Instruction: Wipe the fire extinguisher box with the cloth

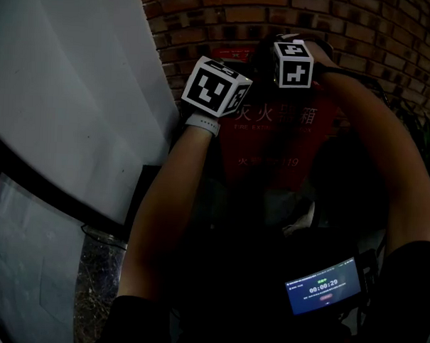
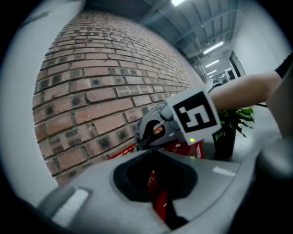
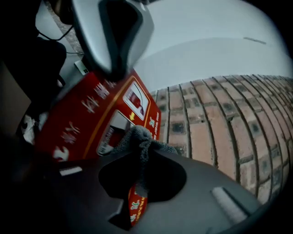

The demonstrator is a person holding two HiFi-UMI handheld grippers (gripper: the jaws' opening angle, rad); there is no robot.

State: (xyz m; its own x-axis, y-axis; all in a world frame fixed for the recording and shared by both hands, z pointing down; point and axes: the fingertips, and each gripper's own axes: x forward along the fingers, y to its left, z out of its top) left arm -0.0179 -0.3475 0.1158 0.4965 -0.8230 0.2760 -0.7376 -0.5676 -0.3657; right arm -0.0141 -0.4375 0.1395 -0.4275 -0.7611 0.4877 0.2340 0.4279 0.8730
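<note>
Dim here: the head view is murky, the fire extinguisher box sunk in shadow. The ceiling strip lights glare in the left gripper view. Both gripper views bow the brick wall, blacken at corners, blur nearby.

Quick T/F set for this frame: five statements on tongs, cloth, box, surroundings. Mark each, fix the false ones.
1. The right tongs pinch a grey cloth. True.
2. The wall behind the box is brick. True.
3. The box is blue. False: it is red, with white lettering.
4. The left tongs hold the cloth. False: they are closed with no cloth between them; the cloth is in the right tongs.
5. A potted plant stands near the box. True.
</note>
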